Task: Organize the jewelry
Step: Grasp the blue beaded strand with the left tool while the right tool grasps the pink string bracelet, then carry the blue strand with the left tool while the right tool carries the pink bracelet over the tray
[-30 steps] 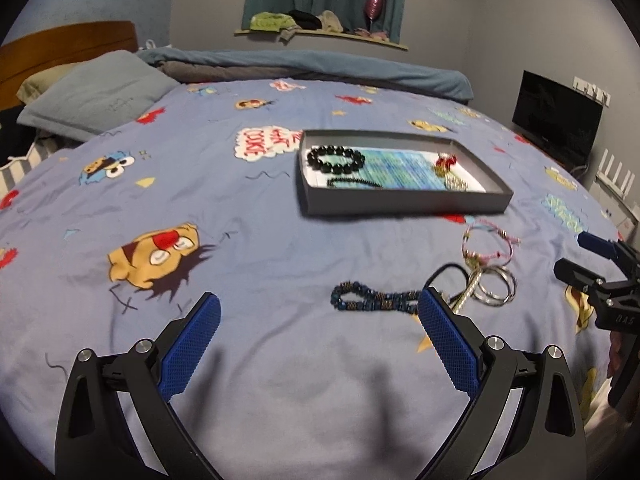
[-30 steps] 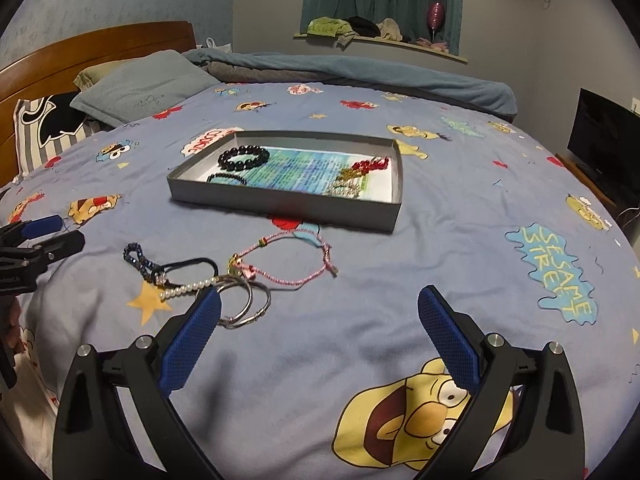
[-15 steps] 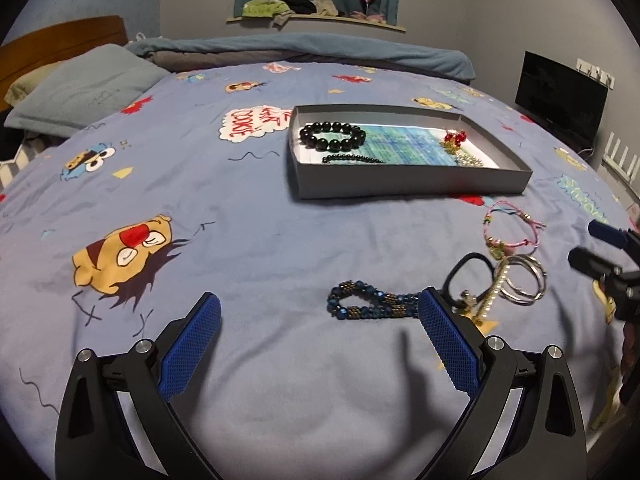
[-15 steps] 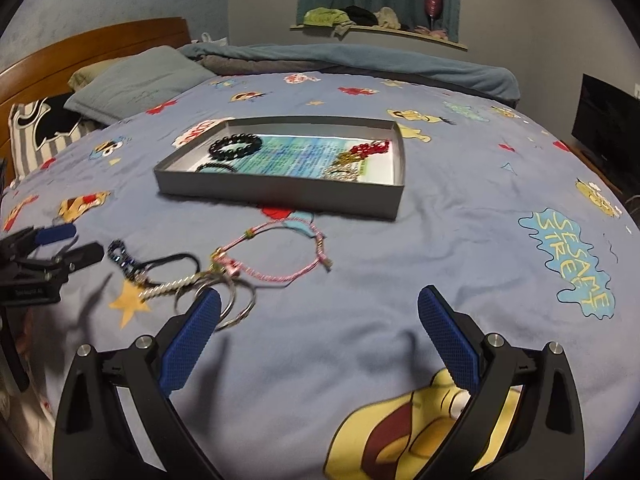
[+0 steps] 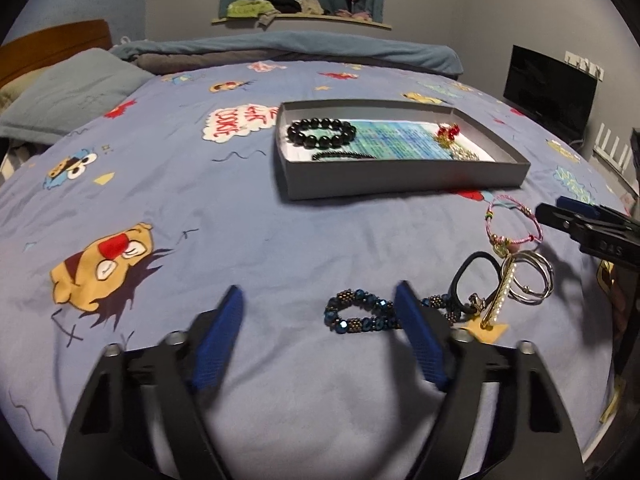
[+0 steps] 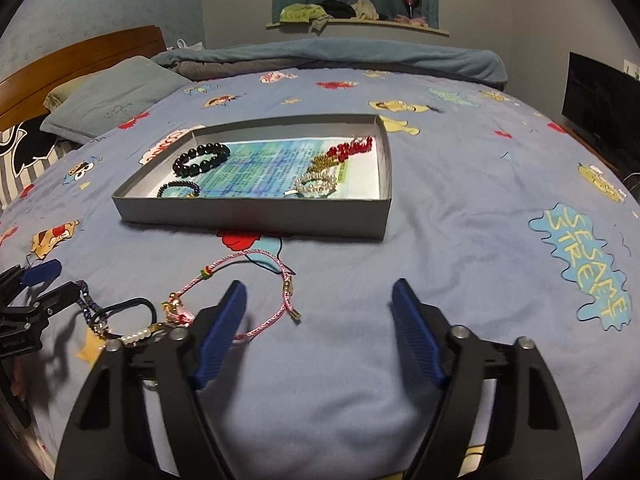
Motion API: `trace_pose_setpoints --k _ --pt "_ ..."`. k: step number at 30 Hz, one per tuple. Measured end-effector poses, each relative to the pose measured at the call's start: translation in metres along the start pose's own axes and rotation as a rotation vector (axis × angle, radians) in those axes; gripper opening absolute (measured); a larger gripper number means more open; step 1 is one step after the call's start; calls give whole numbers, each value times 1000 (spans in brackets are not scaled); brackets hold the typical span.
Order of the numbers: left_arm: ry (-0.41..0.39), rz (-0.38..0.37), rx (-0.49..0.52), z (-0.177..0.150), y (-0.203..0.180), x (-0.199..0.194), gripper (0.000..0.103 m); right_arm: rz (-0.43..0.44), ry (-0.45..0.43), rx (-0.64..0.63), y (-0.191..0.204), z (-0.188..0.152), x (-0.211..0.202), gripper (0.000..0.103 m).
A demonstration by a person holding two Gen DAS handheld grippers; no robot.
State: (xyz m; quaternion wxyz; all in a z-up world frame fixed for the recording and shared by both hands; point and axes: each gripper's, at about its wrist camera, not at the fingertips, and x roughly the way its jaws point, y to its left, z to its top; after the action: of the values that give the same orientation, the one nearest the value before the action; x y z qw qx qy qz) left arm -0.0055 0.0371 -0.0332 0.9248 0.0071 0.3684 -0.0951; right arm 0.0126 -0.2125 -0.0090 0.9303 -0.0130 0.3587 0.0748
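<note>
A grey tray (image 5: 400, 180) (image 6: 256, 220) on the bed holds a black bead bracelet (image 5: 321, 133) (image 6: 202, 159), a thin dark bracelet (image 6: 179, 189), red beads (image 6: 352, 148) and a pearl piece (image 6: 316, 184). Loose on the sheet lie a blue bead bracelet (image 5: 360, 314), a black loop (image 5: 476, 276), a pearl strand (image 5: 502, 296), silver rings (image 5: 532, 278) and a pink cord bracelet (image 5: 514, 220) (image 6: 248, 292). My left gripper (image 5: 320, 312) is open, its right finger over the blue bracelet. My right gripper (image 6: 318, 304) is open, its left finger beside the pink cord.
The bed has a blue cartoon-print sheet (image 6: 460, 200). A grey pillow (image 5: 68, 96) and wooden headboard (image 6: 80, 64) are at the left. A rolled blanket (image 5: 300, 46) lies at the far edge. A black screen (image 5: 550, 88) stands at the right.
Both grippers have moved forward and lower toward the loose jewelry. Their jaws have narrowed somewhat but stay open. The jewelry has not moved.
</note>
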Motion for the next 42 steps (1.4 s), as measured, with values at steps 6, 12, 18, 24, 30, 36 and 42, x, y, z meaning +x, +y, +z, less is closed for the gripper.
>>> trace_pose_setpoints --k 6,12,18,24,30,36,42 --pt "17 -52 26 -4 0 2 55 19 28 -17 6 0 11 58" --pt "35 -85 15 -7 5 4 41 32 51 -41 12 -1 19 48" --pt "42 -103 60 -8 -7 7 25 37 63 -55 16 4 27 37" --pt "37 -100 34 -6 -1 6 9 51 63 -60 18 6 28 12" --pt "-3 -88 71 -1 -6 -8 7 56 38 -63 18 5 18 5" --pt "-84 -86 111 16 -12 -38 7 57 -36 -50 12 15 -10 5" --pt "-149 -80 142 32 -16 -63 7 55 -105 -59 9 30 -40 5"
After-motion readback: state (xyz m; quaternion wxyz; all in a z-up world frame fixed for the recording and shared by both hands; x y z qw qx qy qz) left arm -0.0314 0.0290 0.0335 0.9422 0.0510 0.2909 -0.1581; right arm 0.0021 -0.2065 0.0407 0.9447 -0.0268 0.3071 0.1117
